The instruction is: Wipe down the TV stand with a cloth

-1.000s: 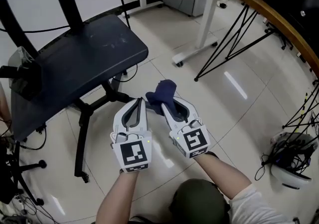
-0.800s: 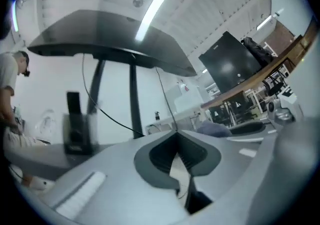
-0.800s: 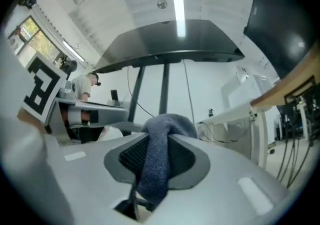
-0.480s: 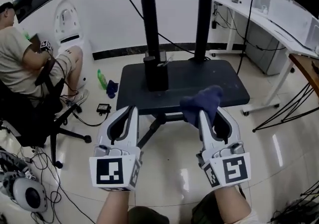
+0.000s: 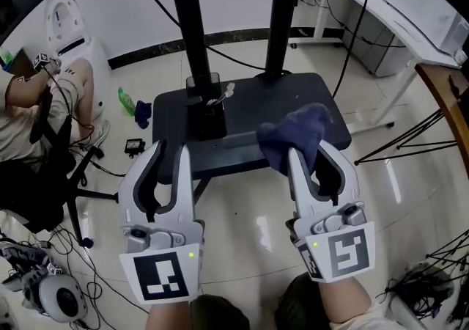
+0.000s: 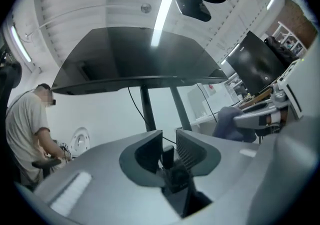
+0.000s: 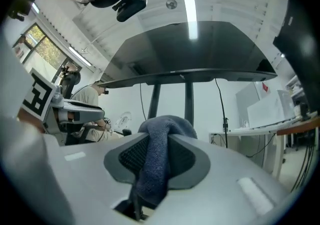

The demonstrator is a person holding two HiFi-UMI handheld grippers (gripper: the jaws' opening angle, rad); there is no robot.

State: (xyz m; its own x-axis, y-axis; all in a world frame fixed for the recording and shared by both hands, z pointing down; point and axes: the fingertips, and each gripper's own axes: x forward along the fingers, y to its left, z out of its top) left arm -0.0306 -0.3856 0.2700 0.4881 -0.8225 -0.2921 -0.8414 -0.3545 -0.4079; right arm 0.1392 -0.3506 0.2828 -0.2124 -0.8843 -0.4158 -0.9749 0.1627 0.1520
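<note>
The right gripper [image 5: 309,152] clamps the light, limp blue cloth [image 5: 293,134] by a bunched fold between its jaws, likely a secure hold.

Left claw [image 6: 169,138] is pointing up toward the TV stand [image 6: 146,111], jaws slightly apart and empty. A person [image 6: 25,129] is sitting at left.

The head view looks steeply down from above the person's forearms, with the left gripper [image 5: 169,152] and right gripper [image 5: 311,154] close in its lower half and the TV stand [image 5: 249,112] beyond. Each gripper view sits just behind its own jaws and tilts upward, under the dark screen [image 6: 135,59]; the right one looks past the cloth [image 7: 157,161] in its jaws. All three share the stand's two posts [image 5: 187,28] and the seated person [image 5: 29,112] at left, and each gripper view catches the other gripper at its edge.
</note>
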